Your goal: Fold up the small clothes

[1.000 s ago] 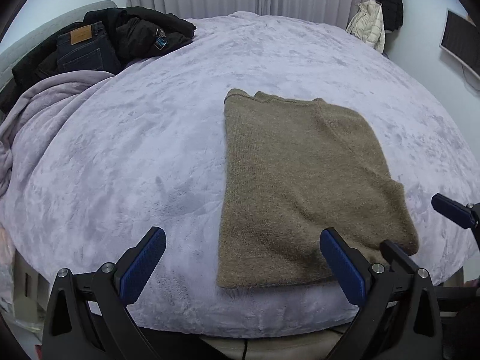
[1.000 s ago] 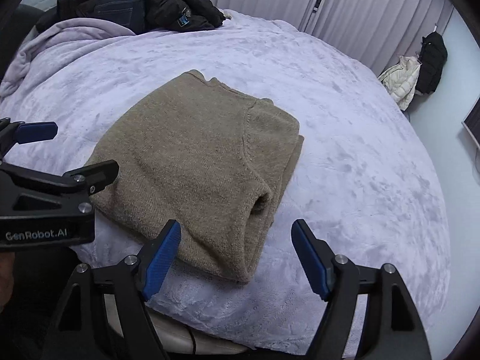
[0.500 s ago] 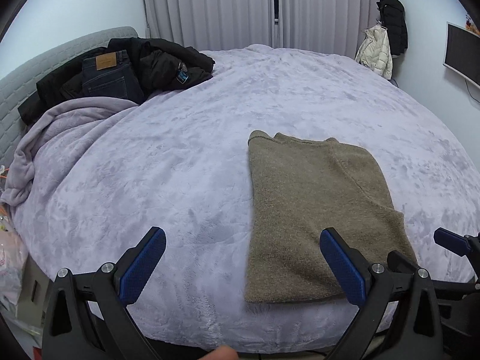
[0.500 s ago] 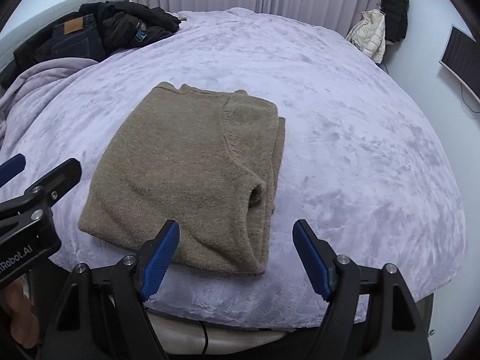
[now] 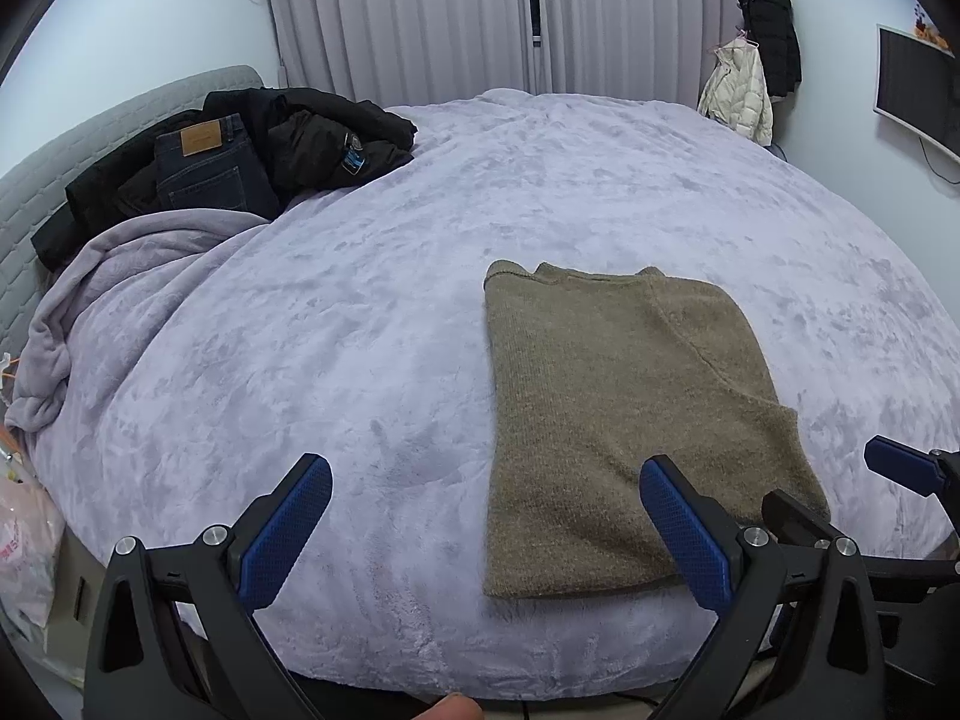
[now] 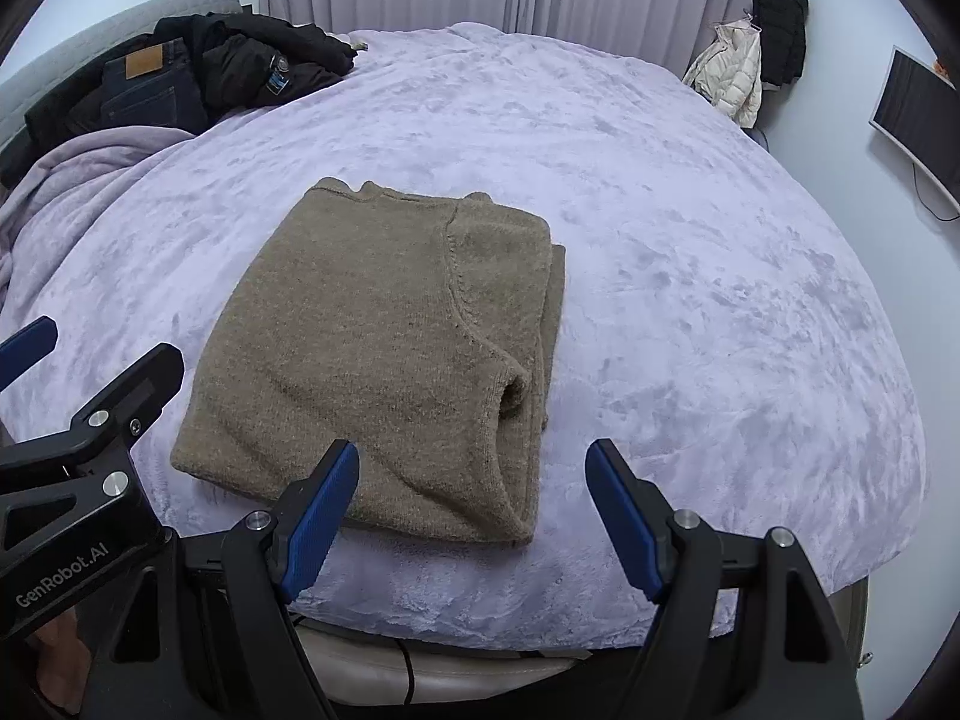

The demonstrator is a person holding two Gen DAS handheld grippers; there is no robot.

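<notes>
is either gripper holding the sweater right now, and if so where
Nothing is held. The left gripper and right gripper are both open and empty, short of the folded sweater lying on the bed.

left black plastic two-finger gripper (image 5: 486, 525): blue textured pads, silver screws | right black plastic two-finger gripper (image 6: 474, 510): same | white "GenRobot.AI" lettering

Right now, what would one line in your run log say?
stage: fold looks done | olive-brown sweater: folded, flat on lilac bedspread | left gripper: open, empty | right gripper: open, empty, near sweater's front edge
</notes>
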